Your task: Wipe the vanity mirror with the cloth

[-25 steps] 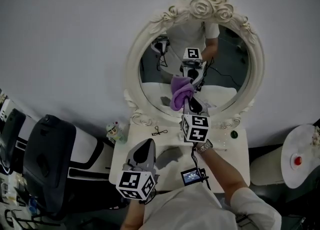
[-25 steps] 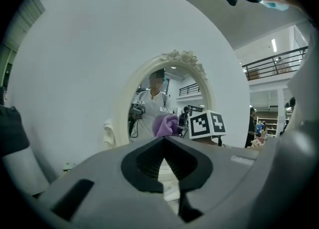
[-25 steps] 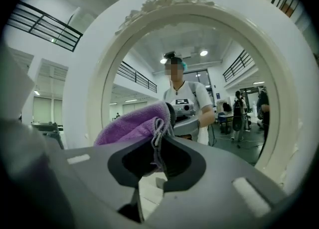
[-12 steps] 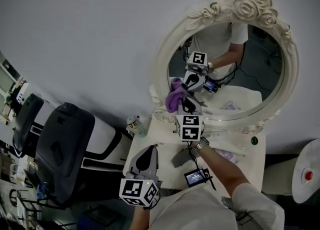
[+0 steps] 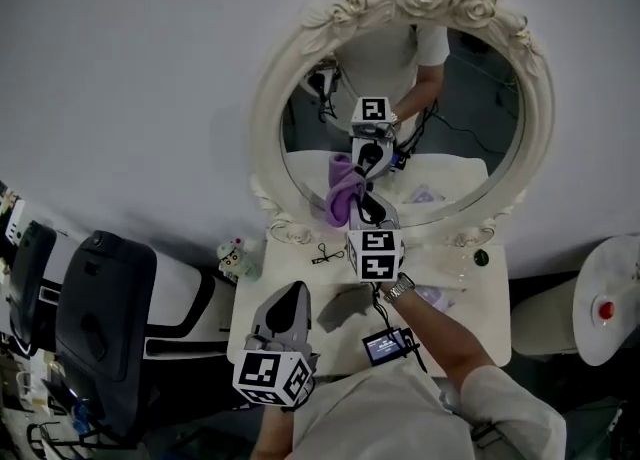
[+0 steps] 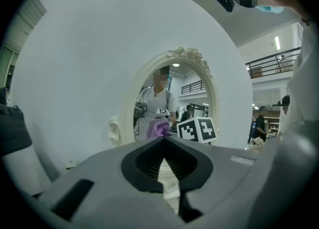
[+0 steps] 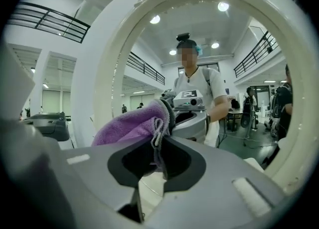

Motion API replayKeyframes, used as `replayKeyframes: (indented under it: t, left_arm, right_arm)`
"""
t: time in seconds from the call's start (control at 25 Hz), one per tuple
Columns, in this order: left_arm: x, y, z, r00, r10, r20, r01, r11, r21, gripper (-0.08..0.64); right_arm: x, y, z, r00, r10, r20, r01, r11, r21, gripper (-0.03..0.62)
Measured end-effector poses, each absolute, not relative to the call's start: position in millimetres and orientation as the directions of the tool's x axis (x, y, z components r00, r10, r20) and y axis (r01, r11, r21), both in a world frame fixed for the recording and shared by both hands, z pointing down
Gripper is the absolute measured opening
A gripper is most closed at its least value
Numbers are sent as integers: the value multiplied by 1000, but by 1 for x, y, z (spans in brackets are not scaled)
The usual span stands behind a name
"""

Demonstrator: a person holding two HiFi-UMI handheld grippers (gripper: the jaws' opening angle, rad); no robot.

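Note:
The oval vanity mirror in its ornate white rose frame stands on the white vanity. My right gripper is shut on a purple cloth and presses it against the lower left of the glass. In the right gripper view the cloth bunches out over the shut jaws, with the frame close around and its own reflection behind. My left gripper hangs low over the vanity's front left, shut and holding nothing. Its view shows the mirror and cloth ahead of the tips.
On the vanity top lie a small black eyelash curler, a little figurine bottle at the left corner and a green knob-like item. A black chair stands left; a round white side table stands right.
The right gripper has slid the cloth from the lower middle of the glass toward its lower left. The left gripper has stayed low and shut. The head camera has swung about.

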State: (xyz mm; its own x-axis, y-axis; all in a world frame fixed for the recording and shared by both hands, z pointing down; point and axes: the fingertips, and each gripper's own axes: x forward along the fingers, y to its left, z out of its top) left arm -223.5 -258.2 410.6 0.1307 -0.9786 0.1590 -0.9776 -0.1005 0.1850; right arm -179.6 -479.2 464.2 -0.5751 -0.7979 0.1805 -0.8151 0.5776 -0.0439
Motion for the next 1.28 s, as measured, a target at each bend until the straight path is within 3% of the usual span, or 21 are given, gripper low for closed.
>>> replayKeyframes:
  t: [0.36, 0.64, 0.96, 1.28]
  left_arm:
    - [-144, -298, 412, 356, -925, 133, -922, -324, 211, 0]
    - [-99, -315, 412, 432, -894, 122, -890, -401, 217, 0]
    - [-59, -328, 412, 472, -875, 109, -869, -440, 225, 0]
    - [-53, -323, 413, 451, -884, 123, -882, -420, 214, 0]
  right_arm:
    - [-39, -505, 467, -363, -909, 207, -927, 374, 17, 61]
    - [42, -520, 465, -252, -945, 210, -964, 264, 29, 63]
    - [97, -531, 470, -195, -954, 228, -978, 207, 28, 63]
    - [103, -532, 473, -200, -955, 220, -976, 213, 35, 58]
